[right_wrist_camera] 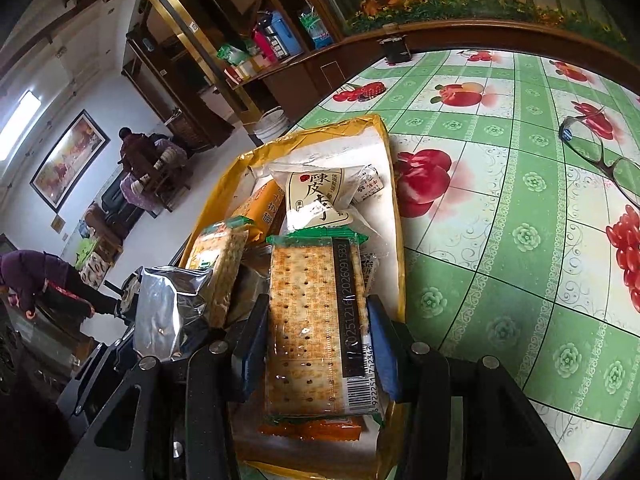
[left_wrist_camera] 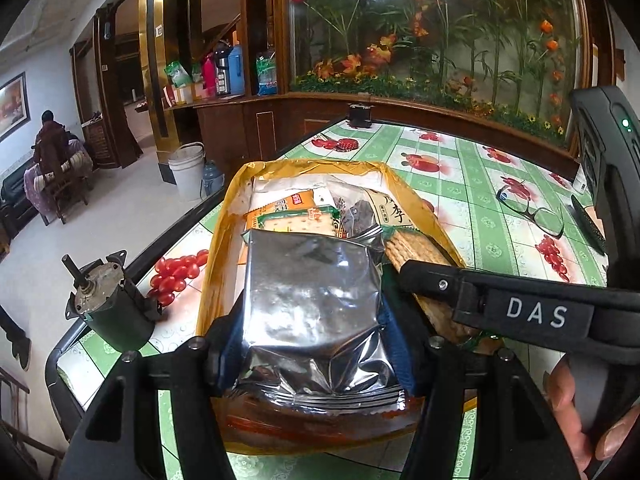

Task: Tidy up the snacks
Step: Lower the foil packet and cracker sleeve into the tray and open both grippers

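A yellow-rimmed box (left_wrist_camera: 224, 216) on the table holds several snack packets. My left gripper (left_wrist_camera: 314, 320) is shut on a silver foil packet (left_wrist_camera: 312, 280), which hangs just over the box's near end. My right gripper (right_wrist_camera: 318, 320) is shut on a clear-wrapped cracker pack (right_wrist_camera: 308, 320) with green ends, held over the box beside the foil packet (right_wrist_camera: 172, 312). In the left wrist view one finger (left_wrist_camera: 432, 280) of the right gripper reaches in from the right over that cracker pack (left_wrist_camera: 416, 248). Further back in the box (right_wrist_camera: 394, 184) lie an orange biscuit pack (left_wrist_camera: 280, 204) and a cream packet with large characters (right_wrist_camera: 316, 196).
The green fruit-patterned tablecloth (right_wrist_camera: 500, 240) carries a pair of glasses (right_wrist_camera: 600, 152) to the right. A small motor (left_wrist_camera: 108, 304) stands at the table's left edge, and a black object (left_wrist_camera: 360, 114) at the far edge. A hand (left_wrist_camera: 572, 408) shows at lower right. People are in the room beyond.
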{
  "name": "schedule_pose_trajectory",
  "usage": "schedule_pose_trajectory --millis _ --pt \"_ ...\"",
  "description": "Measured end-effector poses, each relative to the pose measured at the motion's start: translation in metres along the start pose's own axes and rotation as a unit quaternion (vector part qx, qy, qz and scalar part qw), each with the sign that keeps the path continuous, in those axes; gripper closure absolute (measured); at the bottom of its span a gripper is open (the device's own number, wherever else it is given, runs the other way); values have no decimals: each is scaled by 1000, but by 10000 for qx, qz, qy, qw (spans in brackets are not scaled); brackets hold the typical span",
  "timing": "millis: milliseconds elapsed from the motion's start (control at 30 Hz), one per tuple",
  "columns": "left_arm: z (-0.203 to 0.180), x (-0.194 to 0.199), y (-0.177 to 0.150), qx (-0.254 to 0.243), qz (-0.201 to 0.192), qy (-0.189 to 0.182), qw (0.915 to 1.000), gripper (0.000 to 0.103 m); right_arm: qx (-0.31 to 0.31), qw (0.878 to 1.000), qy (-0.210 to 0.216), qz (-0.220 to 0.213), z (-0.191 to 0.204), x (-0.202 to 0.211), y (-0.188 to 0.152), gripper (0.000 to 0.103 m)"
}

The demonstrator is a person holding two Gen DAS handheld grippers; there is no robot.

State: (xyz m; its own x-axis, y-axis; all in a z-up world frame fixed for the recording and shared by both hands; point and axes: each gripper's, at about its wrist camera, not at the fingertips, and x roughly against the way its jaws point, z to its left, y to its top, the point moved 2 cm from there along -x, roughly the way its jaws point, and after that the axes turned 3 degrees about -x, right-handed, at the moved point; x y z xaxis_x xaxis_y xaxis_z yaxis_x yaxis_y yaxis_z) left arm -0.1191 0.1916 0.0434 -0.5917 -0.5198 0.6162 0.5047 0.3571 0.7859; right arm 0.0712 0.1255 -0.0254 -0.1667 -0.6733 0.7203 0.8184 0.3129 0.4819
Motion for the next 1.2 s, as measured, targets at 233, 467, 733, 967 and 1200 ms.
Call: schedule_pose_trajectory --millis 233,467,733,967,1200 --pt "-1 0 0 20 18 -9 10000 42 59 10000 13 -45 4 5 -1 50" --pt "-3 -1 -1 -11 9 -15 10000 41 104 9999 -1 -59 6 8 -2 50" --pt "-6 -1 -1 -42 -5 -6 10000 38 182 9998 11 -37 11 10 -7 50" --pt "-10 1 -1 -97 -32 37 9999 36 211 9998 11 -15 13 10 -10 50" --pt "-10 3 0 -97 -36 18 9999 31 205 9998 31 -48 12 13 -9 50"
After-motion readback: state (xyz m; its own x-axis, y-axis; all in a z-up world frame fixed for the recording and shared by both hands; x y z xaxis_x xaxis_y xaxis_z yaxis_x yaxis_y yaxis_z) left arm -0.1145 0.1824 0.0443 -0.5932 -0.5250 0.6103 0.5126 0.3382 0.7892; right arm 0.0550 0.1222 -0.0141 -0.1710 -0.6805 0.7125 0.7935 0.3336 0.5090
